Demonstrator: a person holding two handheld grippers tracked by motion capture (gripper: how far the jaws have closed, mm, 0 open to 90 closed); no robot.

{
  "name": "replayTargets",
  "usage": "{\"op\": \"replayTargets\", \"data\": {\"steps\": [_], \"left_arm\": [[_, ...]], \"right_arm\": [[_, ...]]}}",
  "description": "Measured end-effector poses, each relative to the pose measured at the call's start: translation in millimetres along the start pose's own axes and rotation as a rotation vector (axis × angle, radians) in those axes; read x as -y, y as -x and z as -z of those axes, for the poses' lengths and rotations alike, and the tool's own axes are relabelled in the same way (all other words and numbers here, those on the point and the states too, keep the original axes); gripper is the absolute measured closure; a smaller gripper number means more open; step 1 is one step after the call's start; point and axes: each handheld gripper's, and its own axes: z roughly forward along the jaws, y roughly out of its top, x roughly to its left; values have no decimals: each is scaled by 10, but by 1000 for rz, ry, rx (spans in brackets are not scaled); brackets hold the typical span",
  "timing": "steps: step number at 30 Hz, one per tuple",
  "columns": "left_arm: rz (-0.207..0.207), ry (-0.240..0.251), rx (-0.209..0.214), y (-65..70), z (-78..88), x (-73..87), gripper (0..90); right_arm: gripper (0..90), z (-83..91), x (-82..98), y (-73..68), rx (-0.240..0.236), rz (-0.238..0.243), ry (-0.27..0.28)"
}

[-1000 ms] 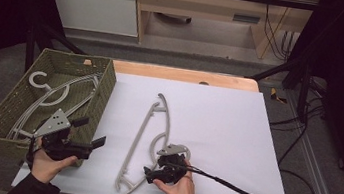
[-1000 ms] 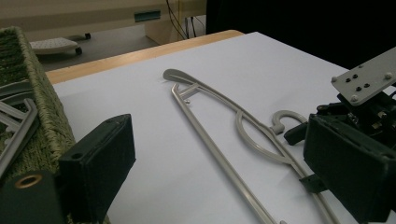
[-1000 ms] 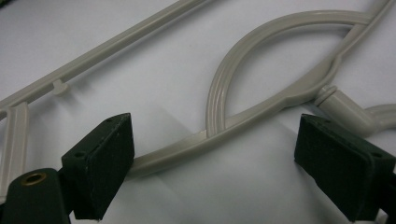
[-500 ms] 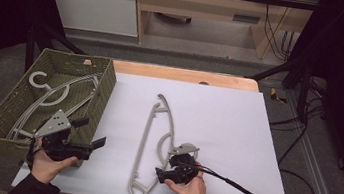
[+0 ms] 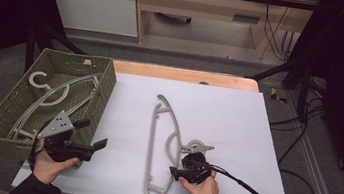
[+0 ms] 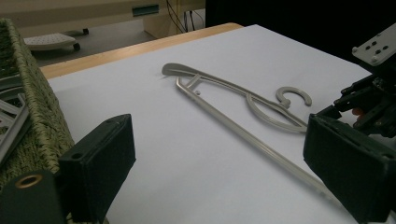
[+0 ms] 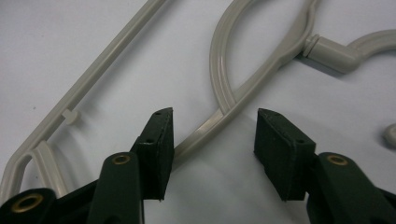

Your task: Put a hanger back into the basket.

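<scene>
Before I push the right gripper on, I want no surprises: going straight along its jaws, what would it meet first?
The right gripper has just been closing, jaws apart astride the grey hanger; its curved arm is first, though depth is unclear.

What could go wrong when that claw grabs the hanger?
The right gripper has just been closing, with the hanger's curved arm between its jaws but not yet pressed. The bar sits against one pad only, so it might slide out. Gripped near one end, the long hanger could swing and droop when lifted. It might then bump the basket's wall, or tangle with the hanger already inside.
</scene>
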Motion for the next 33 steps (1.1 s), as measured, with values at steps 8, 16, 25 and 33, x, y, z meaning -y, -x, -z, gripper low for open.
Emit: {"op": "replayTargets", "data": {"steps": [8,16,25,33], "left_arm": [[0,1,-1,6,0,-3,90],[-1,-7,1,13,-20,4,90],[-2,-10,3,15,-20,7,91],[-2,-8,2,14,-15,6,91]], "right_arm": [[508,70,17,78,52,-3,-5],[451,3,33,78,92,-5,22],[617,41,25,119,63,-11,4],[681,118,29,247,82,-20,-13]]}}
